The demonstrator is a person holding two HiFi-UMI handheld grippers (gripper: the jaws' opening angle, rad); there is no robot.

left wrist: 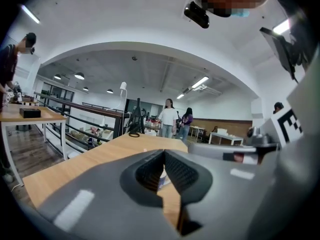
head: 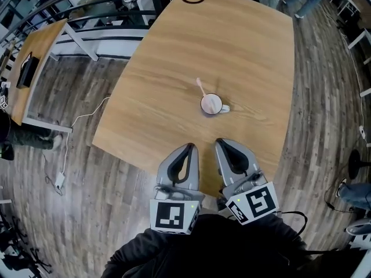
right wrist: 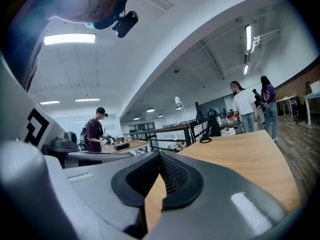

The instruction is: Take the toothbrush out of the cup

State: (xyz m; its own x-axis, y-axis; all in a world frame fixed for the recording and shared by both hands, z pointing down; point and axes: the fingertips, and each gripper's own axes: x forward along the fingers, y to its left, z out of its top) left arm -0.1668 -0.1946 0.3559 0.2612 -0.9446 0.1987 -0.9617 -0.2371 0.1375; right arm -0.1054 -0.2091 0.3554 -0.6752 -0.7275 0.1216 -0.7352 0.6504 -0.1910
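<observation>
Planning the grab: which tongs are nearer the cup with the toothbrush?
Right, narrowly. Both hang short of the cup at the near table edge: right tongs slightly to its right, left tongs farther to its left.

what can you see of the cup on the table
The white round cup looks ceramic, with a pinkish inside and a small handle on its right side as the head view shows it. It stands upright near the middle of the light wooden table, mouth open upward. A pale toothbrush stands in it, leaning out over the far-left rim. Nothing else touches the cup.
</observation>
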